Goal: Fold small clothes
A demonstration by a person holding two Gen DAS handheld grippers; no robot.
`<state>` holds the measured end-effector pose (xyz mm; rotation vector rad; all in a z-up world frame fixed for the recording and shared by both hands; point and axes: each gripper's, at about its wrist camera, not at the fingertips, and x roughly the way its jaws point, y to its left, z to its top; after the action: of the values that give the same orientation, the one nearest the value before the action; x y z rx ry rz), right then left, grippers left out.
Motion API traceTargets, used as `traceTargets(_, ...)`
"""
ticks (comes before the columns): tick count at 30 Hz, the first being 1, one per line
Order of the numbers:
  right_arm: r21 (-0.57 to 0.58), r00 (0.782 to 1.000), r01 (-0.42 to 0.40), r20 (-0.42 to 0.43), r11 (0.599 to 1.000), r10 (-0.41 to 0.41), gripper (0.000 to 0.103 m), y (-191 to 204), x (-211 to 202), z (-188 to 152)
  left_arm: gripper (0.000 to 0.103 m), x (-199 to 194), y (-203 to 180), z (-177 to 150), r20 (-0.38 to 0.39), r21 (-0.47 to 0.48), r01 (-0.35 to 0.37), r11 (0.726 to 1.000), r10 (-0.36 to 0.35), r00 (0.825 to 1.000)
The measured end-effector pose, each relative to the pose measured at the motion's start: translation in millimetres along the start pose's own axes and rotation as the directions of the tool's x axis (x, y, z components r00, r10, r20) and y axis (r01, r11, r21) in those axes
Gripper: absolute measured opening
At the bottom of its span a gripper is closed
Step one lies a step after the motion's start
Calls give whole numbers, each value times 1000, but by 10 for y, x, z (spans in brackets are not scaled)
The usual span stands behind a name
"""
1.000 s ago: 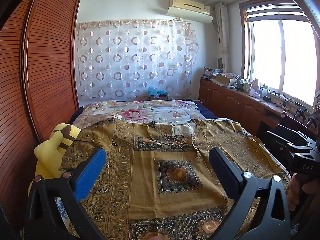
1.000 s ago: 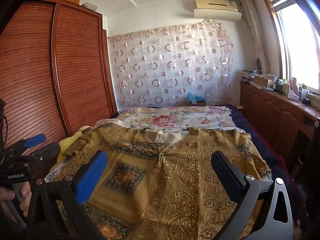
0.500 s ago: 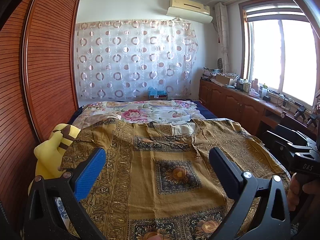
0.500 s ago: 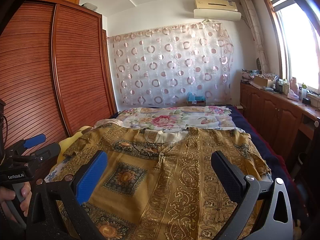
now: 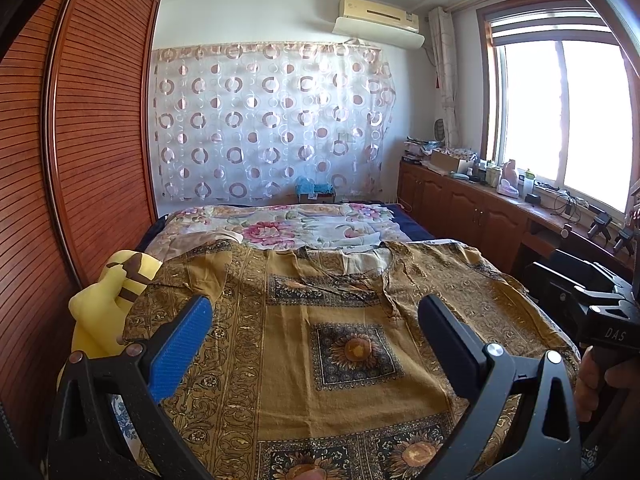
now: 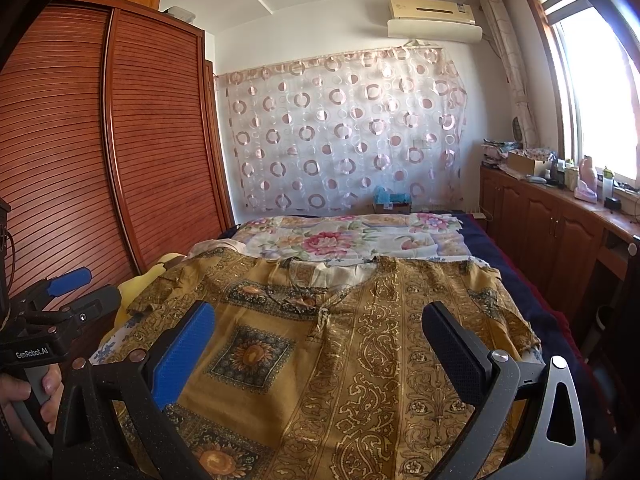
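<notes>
Both grippers — left gripper [image 5: 316, 328], right gripper [image 6: 320, 332] — gape (empty) above garment [image 5: 328, 344].

A yellow plush toy [image 5: 105, 312] lies beside the louvred wardrobe [image 5: 92, 152].

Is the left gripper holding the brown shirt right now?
No, the left gripper hovers wide open above the shirt, which lies spread flat on the bed with nothing between the fingers.

Slatted wardrobe [image 5: 88, 152], circle-patterned curtain [image 5: 272, 124], sunlit window [image 5: 568, 120]
</notes>
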<state>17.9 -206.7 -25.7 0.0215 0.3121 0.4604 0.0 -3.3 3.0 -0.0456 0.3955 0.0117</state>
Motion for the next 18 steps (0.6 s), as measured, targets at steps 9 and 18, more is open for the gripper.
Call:
traceTargets(9, 0, 1000, 0, 0, 1000, 0, 103, -2, 4, -2, 103, -23, -2, 34, 2, 2, -1, 1000, 1, 1000)
traceTargets(18, 1, 1000, 1, 2, 1000, -1, 103, -4, 4, -1, 103, -65, -25, 74, 6, 2, -2, 1000, 2, 1000)
